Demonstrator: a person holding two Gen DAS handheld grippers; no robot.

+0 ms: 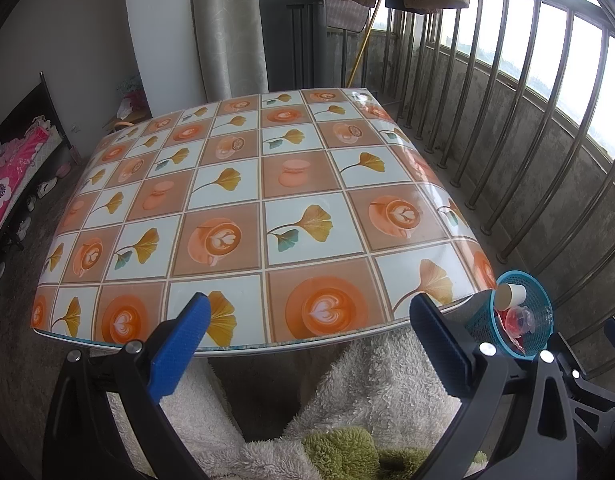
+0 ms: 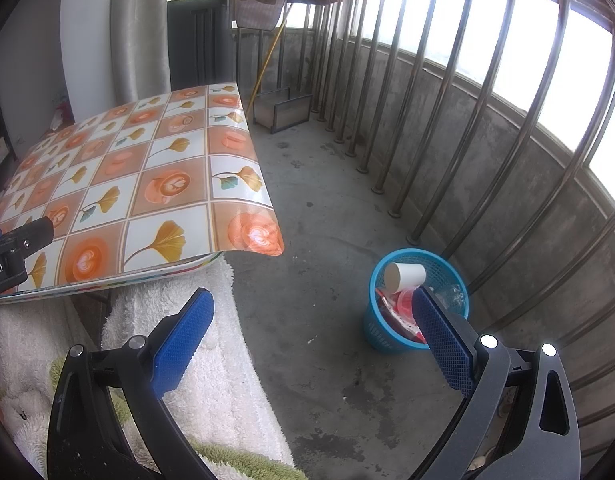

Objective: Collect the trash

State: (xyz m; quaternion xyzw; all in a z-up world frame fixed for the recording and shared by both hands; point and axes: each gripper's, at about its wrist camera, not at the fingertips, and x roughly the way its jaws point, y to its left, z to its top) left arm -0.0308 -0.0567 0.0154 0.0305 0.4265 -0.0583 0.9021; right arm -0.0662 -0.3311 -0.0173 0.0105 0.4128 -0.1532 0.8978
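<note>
A blue mesh trash basket [image 2: 387,332] stands on the concrete floor right of the table; it also shows in the left wrist view [image 1: 541,300]. Inside lie a white paper cup [image 2: 405,276], red wrappers [image 2: 403,304] and clear plastic pieces [image 2: 455,292]. The cup [image 1: 511,294] and red trash [image 1: 517,318] show in the left wrist view too. My right gripper [image 2: 311,304] is open and empty, above the floor near the basket. My left gripper [image 1: 309,312] is open and empty over the table's near edge. The table [image 1: 267,184] carries a patterned cloth and nothing else.
A metal railing [image 2: 487,120] and a low concrete wall run along the right. A glass tank [image 2: 283,110] and a broom handle [image 2: 267,60] stand at the far end. White fluffy fabric [image 2: 211,360] lies below the table edge. A bed [image 1: 11,176] is at the far left.
</note>
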